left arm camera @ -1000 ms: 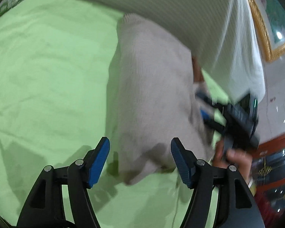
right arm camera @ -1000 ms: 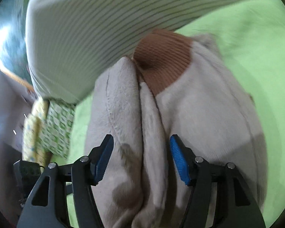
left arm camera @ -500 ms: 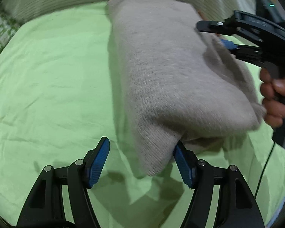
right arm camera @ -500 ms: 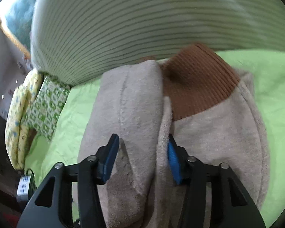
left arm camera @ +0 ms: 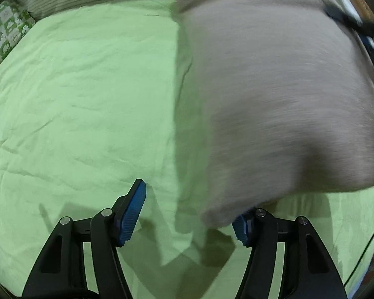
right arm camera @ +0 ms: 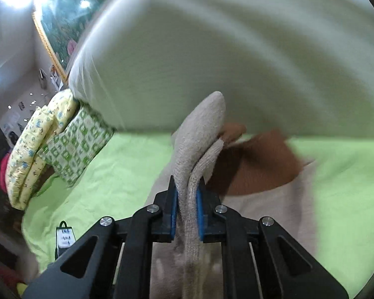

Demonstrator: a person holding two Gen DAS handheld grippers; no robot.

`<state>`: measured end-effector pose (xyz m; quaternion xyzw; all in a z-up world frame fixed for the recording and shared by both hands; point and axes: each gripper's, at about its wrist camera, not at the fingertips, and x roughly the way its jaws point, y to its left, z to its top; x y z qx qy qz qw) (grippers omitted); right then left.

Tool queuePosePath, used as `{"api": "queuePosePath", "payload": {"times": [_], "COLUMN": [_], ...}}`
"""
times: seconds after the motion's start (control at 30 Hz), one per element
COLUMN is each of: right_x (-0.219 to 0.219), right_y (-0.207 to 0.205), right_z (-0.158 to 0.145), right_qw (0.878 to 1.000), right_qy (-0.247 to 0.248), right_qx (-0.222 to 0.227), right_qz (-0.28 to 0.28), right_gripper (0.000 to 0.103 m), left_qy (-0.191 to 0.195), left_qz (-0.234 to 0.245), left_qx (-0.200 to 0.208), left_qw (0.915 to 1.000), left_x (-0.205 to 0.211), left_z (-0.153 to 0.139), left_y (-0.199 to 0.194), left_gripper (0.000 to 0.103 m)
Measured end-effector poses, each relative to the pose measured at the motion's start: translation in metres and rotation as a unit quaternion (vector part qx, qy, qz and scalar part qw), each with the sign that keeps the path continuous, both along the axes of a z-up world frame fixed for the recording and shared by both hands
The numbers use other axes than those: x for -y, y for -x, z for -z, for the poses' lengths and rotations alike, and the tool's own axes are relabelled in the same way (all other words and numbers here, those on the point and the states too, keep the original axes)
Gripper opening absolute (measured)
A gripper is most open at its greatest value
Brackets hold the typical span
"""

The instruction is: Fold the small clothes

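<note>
A beige knit garment [left arm camera: 274, 94] hangs lifted and blurred over the right side of the green sheet [left arm camera: 82, 94]. Its lower corner droops between the jaws of my left gripper [left arm camera: 187, 219], in front of the right blue pad [left arm camera: 240, 228]. Those jaws are closing but stand wide, and neither pad presses the cloth. In the right wrist view my right gripper [right arm camera: 186, 211] is closing and its pads pinch a thick fold of the beige garment [right arm camera: 199, 144]. The brown ribbed band [right arm camera: 256, 167] of the garment lies just beyond the fold.
The person's pale striped shirt [right arm camera: 236, 49] fills the far side. At the left stand a yellow patterned cushion [right arm camera: 32, 149] and a green-and-white one [right arm camera: 77, 147]. A small white tag [right arm camera: 64, 236] lies near the sheet's edge [right arm camera: 37, 229]. Bare green sheet spreads left of the garment.
The right gripper's jaws have come together on a fold of the garment and lifted it. In the left wrist view the garment has risen and swung closer, covering the right side.
</note>
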<state>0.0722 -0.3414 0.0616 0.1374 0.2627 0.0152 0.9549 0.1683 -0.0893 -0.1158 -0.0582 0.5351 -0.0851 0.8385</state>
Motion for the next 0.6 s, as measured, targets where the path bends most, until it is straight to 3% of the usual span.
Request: {"api": "queuePosePath", "payload": {"times": [0.07,0.17,0.23,0.3,0.5,0.6], "right_x": [0.023,0.061,0.074,0.079,0.064,0.063], "right_y": [0.005,0.001,-0.005,-0.004,-0.018,-0.030], "right_z": [0.021,0.072,0.102,0.107,0.087,0.087], "right_qw": [0.999,0.993,0.990,0.990,0.996,0.995], "right_qy": [-0.002,-0.044,-0.062,-0.085,-0.038,-0.017], "right_qx": [-0.023,-0.073,-0.097,-0.078,-0.058,-0.070], "right_qz": [0.035,0.080,0.076,0.076,0.064,0.066], "right_gripper": [0.014,0.014,0.016,0.018,0.016,0.016], "left_qy": [-0.001,-0.007,-0.014,-0.014,-0.016,-0.023], "left_qz": [0.005,0.012,0.016,0.016,0.008,0.005], "left_qx": [0.000,-0.004,-0.007,-0.006,-0.011,-0.010], "left_qw": [1.0000,0.9999,0.9998,0.9998,0.9998,0.9997], "left_x": [0.005,0.012,0.015,0.016,0.028,0.036], "left_z": [0.000,0.004,0.007,0.007,0.008,0.009], "left_y": [-0.002,-0.002,-0.002,-0.002,-0.009,-0.008], "left_gripper": [0.064,0.064,0.064,0.064,0.064,0.066]}}
